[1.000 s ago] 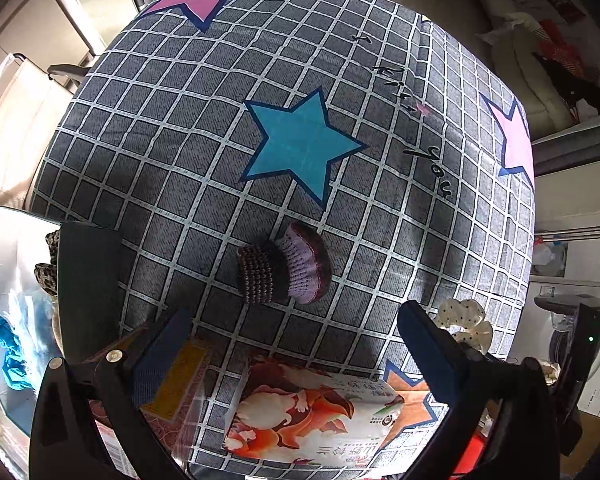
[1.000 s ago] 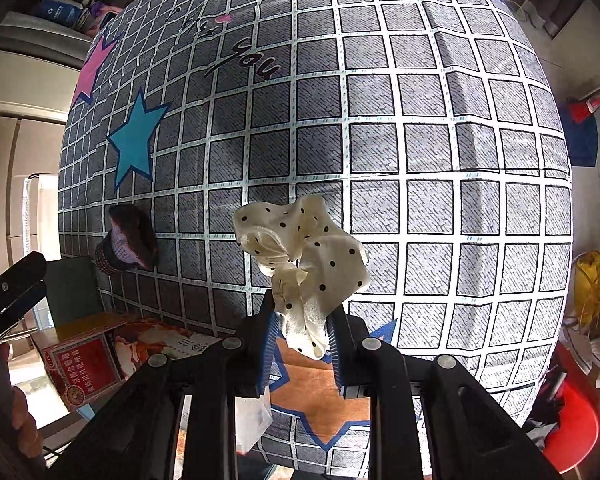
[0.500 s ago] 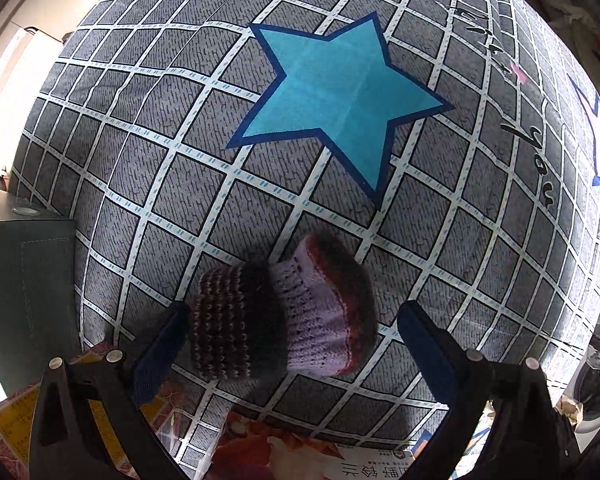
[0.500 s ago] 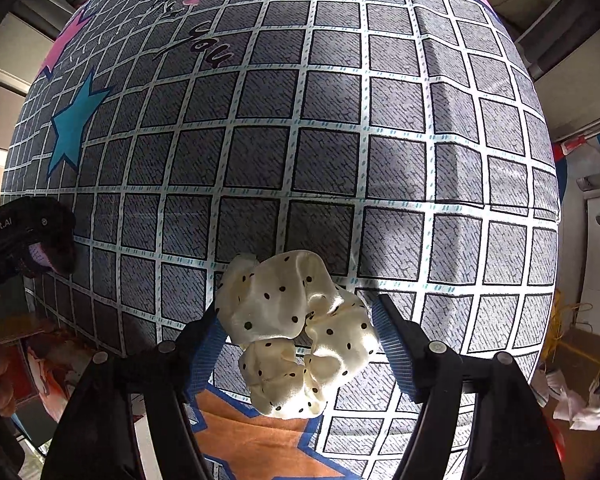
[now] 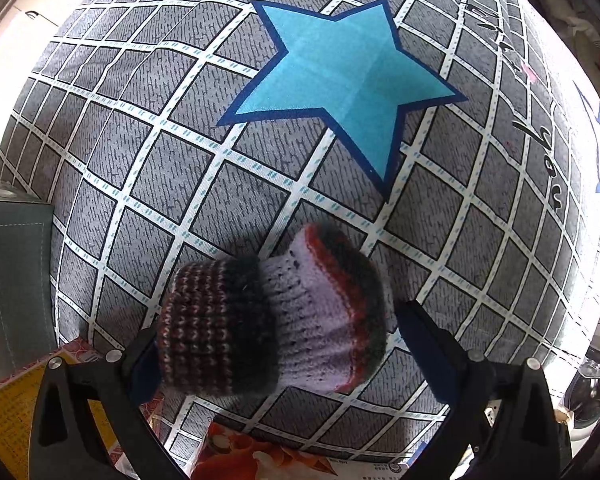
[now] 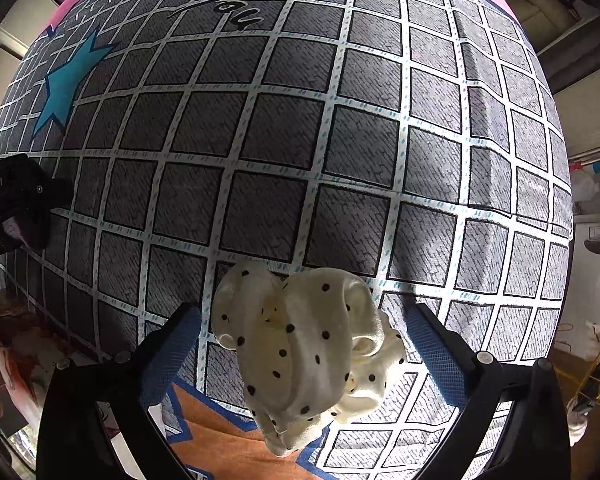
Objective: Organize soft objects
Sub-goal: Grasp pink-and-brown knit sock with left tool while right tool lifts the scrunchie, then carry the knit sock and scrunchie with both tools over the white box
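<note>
The left gripper (image 5: 274, 354) pointed down at a grey checked cloth with white grid lines (image 5: 180, 168) that covered the surface, its jaws standing wide. Between them lay a knitted woollen piece, dark maroon-striped at one end and pale lilac with a red-edged dark rim at the other (image 5: 272, 320). Its striped end sat against or over the left blue pad; whether they touched could not be told, while the right pad stood apart from the rim. A turquoise star with a navy border (image 5: 340, 80) was printed on the cloth just beyond the knit. A printed carton with red and orange pictures (image 5: 260, 460) showed at the near edge.

The right gripper (image 6: 304, 354) had just been opening, and its jaws were spread wide. A cream satin scrunchie with black polka dots (image 6: 300, 344) rested on the cloth between them, clear of both blue pads (image 6: 434, 354), partly over an orange star patch (image 6: 220, 440).
</note>
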### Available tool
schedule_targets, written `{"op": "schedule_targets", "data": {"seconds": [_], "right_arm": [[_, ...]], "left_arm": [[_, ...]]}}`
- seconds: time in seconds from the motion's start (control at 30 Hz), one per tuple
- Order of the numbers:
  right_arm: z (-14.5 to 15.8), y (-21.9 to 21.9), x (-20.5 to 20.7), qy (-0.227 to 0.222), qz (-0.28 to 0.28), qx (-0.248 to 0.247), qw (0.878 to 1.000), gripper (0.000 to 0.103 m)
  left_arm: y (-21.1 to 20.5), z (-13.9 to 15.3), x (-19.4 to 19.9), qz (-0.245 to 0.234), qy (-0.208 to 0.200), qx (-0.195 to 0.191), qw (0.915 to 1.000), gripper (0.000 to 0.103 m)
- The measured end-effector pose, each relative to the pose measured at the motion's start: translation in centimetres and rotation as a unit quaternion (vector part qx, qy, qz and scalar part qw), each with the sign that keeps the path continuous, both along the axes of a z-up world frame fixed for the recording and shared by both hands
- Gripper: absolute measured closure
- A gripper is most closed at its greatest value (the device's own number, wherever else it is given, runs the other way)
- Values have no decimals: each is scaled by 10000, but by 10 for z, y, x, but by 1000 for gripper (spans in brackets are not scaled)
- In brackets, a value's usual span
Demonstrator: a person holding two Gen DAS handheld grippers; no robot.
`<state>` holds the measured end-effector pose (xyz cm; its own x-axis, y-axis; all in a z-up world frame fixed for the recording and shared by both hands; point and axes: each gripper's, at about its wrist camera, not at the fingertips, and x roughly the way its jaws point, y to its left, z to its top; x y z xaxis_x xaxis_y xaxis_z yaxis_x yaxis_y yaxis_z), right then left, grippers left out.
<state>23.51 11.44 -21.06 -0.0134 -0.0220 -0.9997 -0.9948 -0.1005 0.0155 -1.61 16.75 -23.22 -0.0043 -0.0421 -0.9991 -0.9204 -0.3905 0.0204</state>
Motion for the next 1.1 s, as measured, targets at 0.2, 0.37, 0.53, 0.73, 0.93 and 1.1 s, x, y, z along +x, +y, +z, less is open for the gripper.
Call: {"op": "schedule_targets", "data": {"seconds": [0.2,0.37,0.53,0.73,0.93,1.1], "right_arm": [[3,18,-4,-38,14,-76,10000,11],[22,28,7,299,286,109,9991,77],[43,33,13,628,95,152,9979,78],[87,40,2,985,13,386,9944,78],[122,26,-22,1182,133,604,9911,78],[144,-7,-34,1247,207,712,9894,78]], "left_arm": [[-4,14,13,-158,-71,-185,9997,4],[-3,35,41,-911,77,76,9958,47],[-14,74,66,-1560,209,482,9864,48],[-35,128,84,-1990,92,853,9762,48],[-53,164,76,-2142,-14,1074,9709,48],[-70,187,61,-2188,-76,1257,9676,48]]}}
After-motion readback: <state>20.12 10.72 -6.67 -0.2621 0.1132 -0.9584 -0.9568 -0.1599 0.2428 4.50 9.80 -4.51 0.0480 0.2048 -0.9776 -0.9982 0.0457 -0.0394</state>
